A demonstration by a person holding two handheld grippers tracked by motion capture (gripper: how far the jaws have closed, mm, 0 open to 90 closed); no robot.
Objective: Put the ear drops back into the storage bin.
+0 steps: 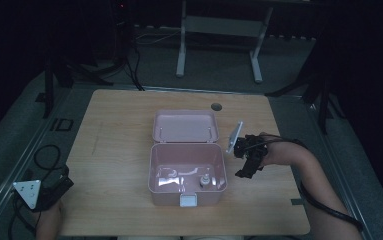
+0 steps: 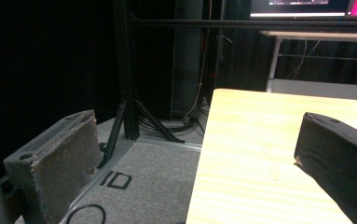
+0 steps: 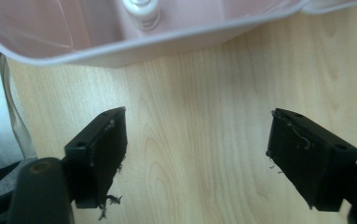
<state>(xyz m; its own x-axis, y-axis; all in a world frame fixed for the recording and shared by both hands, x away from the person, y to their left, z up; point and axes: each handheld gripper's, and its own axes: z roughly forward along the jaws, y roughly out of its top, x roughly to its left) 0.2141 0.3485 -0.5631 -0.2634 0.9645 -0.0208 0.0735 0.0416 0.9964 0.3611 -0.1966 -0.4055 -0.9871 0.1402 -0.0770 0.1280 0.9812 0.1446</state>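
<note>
Pink box lid open (bottle inside); table around.

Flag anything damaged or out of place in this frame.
Only wear: the right gripper has frayed threads hanging off its pads. The pink box sits open and square on the table, a small bottle upright inside.

A wooden table is sitting on grey carpet, with a white-legged desk standing behind it and black cables lying coiled at its left.
</note>
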